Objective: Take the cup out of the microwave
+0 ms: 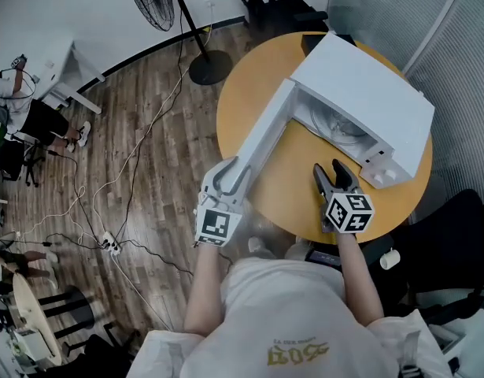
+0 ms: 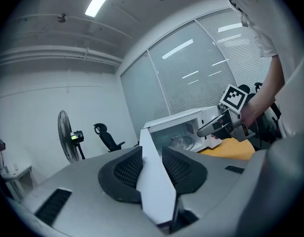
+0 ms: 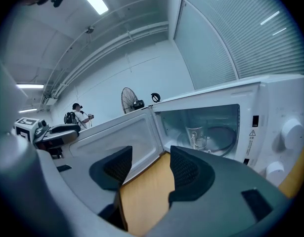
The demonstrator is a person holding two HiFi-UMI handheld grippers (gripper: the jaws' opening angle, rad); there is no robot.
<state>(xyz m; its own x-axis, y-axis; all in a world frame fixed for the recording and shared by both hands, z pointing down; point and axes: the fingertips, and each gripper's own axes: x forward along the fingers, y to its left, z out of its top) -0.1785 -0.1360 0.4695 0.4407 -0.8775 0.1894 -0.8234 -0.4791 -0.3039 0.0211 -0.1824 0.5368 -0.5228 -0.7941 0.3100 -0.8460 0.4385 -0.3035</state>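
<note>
A white microwave (image 1: pixel 371 101) stands on a round yellow table (image 1: pixel 297 187), its door (image 1: pixel 261 136) swung wide toward me. In the right gripper view a clear glass cup (image 3: pixel 196 137) stands on the turntable inside the cavity; in the left gripper view the cup (image 2: pixel 180 142) is small and faint. My left gripper (image 1: pixel 235 169) is shut on the free edge of the door (image 2: pixel 154 181). My right gripper (image 1: pixel 328 168) hovers over the table in front of the cavity. Its jaws are open with nothing between them and point at the cup from a short way off.
The microwave's control panel with two knobs (image 3: pixel 282 149) is right of the cavity. A standing fan (image 1: pixel 159 2) and an office chair (image 1: pixel 277 2) stand beyond the table. Cables and a power strip (image 1: pixel 109 244) lie on the wooden floor. A person (image 1: pixel 21 109) sits at far left.
</note>
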